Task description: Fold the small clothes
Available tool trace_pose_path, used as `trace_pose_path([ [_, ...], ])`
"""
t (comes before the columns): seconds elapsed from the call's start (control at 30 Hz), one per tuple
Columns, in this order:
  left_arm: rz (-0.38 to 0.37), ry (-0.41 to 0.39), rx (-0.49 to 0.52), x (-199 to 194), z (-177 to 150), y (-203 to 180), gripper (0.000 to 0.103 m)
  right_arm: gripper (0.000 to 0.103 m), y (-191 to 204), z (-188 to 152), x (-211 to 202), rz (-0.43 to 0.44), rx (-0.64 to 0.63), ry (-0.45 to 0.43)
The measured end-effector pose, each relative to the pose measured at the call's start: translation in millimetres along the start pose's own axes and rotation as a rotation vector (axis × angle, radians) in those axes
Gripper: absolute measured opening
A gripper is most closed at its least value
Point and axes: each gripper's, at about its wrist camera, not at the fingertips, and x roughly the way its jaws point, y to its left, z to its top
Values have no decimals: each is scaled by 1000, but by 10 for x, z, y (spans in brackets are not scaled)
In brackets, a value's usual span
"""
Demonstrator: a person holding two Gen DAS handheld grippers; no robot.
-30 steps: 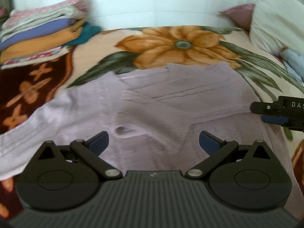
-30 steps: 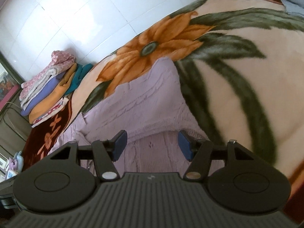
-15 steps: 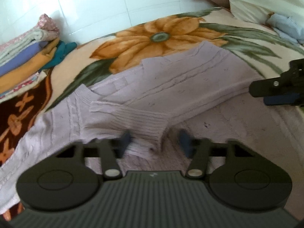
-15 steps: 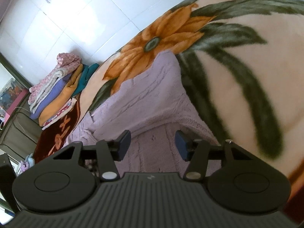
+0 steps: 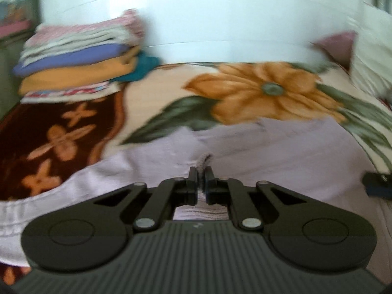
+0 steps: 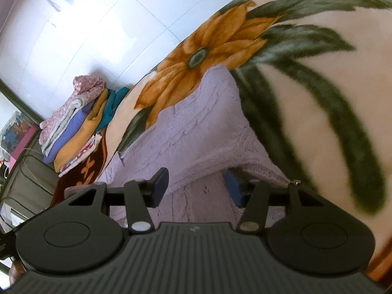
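Observation:
A pale lilac knitted sweater [image 5: 281, 152] lies spread on a flowered blanket [image 5: 156, 98]; it also shows in the right wrist view [image 6: 196, 134]. My left gripper [image 5: 201, 174] is shut on the sweater's ribbed sleeve cuff [image 5: 204, 160], which sticks up between the fingers. My right gripper [image 6: 197, 183] is open and empty, hovering just above the sweater's folded edge. Its tip shows at the right edge of the left wrist view [image 5: 377, 186].
A stack of folded clothes [image 5: 80, 56] sits at the blanket's far left by the tiled wall [image 5: 208, 12]; it also shows in the right wrist view [image 6: 80, 122]. Pillows [image 5: 367, 56] lie at the far right. A dark red blanket border [image 5: 49, 142] lies left.
My left gripper has closed on the sleeve cuff and swung so the view now faces the wall and clothes stack. The right gripper stays open and has barely moved.

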Motion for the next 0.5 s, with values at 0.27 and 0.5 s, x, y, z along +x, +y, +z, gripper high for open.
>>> trace_pose_path([
  [0.27, 69, 59, -140, 108, -13, 634, 9, 61, -87, 27, 89, 31, 128, -28],
  [0.5, 47, 119, -264, 204, -224, 923, 13, 59, -39, 63, 146, 19, 107, -29],
])
